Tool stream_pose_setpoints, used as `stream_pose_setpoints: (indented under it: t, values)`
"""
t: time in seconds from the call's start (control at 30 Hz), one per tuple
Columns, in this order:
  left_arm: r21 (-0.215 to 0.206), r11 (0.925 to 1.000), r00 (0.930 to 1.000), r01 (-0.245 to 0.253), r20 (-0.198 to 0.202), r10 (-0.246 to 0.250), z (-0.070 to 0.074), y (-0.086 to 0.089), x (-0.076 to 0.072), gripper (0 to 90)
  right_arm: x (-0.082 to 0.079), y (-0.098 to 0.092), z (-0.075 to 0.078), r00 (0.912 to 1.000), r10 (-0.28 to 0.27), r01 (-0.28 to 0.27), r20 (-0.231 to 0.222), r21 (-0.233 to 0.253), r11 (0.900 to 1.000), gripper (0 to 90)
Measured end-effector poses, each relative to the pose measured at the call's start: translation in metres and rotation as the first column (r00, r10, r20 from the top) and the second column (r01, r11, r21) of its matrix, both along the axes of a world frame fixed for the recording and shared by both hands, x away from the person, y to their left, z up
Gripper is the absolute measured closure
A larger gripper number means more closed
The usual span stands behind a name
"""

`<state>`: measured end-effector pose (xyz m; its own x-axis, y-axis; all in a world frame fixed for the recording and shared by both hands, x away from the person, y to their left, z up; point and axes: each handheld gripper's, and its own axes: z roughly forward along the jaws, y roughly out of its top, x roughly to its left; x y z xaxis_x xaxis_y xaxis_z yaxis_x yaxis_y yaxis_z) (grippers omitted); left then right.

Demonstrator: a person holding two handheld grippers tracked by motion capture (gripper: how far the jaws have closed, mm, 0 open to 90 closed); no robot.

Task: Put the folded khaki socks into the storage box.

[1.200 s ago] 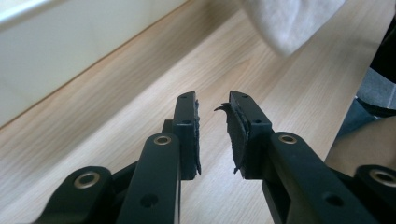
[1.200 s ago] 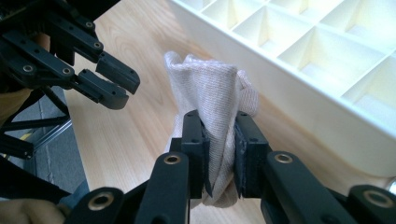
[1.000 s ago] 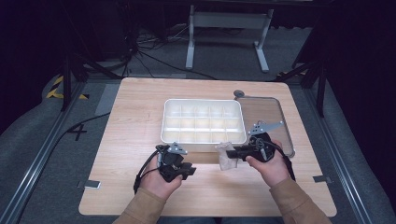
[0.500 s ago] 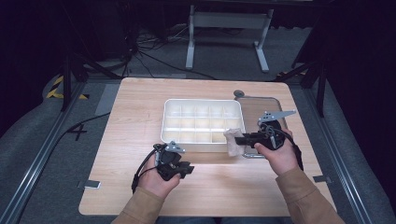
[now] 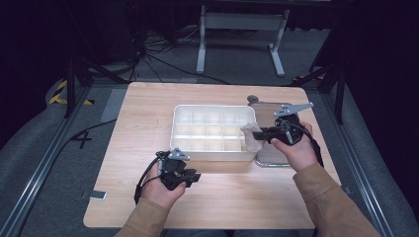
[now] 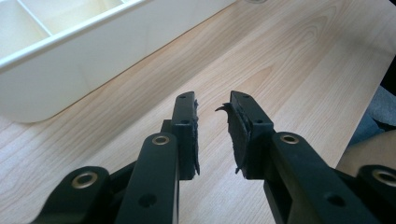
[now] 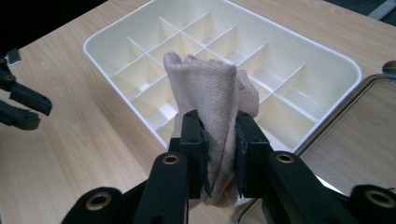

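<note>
Beige knitted cloth (image 7: 212, 121), folded into an upright wad, pinched between the jaws of the right gripper (image 5: 259, 132), with most of its bulk rising above and beyond the jaw tips and a little hanging below them. Just ahead of those jaws, the white divided tray (image 7: 224, 70), its small compartments all bare; to the right of the jaws, the rim of a metal-framed flat tray (image 7: 369, 116). Compared with a second ago: cloth lifted off the tabletop (image 5: 148, 128) in front of the divided tray, carried rightward and up, now held at the tray's right end over the seam between the two trays. Half a second ago already airborne near the same corner; since then only a slight shift further along and higher. Meaning for the work, as a judgement: pick-up finished, carry nearly done, release into one of the near-right compartments likely the step left, with the wad perhaps too bulky to drop in cleanly. Left gripper (image 5: 190, 177) unchanged across the frames, low on the tabletop, jaws narrowly parted and holding nothing, the divided tray's near wall up and to the left of the jaw tips.
</note>
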<state>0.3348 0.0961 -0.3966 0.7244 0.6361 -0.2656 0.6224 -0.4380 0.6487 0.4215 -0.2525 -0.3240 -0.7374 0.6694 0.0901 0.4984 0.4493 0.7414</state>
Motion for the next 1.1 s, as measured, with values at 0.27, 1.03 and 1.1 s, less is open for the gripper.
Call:
stream_pose_setpoints:
  t: [0.27, 1.03, 1.1]
  values:
    - [-0.021, 0.9994, 0.9995, -0.029, 0.010, 0.029, 0.001, 0.011, -0.002, 71.1, 0.022, 0.009, 0.005, 0.9998, -0.004, 0.004, -0.018, -0.049, 0.999, 76.1]
    - [-0.034, 0.9985, 0.9991, -0.042, 0.005, 0.043, 0.003, 0.023, -0.003, 69.4, 0.049, 0.038, -0.027, 0.9918, 0.055, -0.093, -0.116, -0.361, 0.928, 76.1]
    - [-0.034, 0.9989, 0.9995, -0.031, 0.010, 0.032, 0.003, 0.022, -0.002, 69.3, 0.049, 0.040, -0.030, 0.9908, 0.061, -0.103, -0.120, -0.384, 0.918, 76.0]
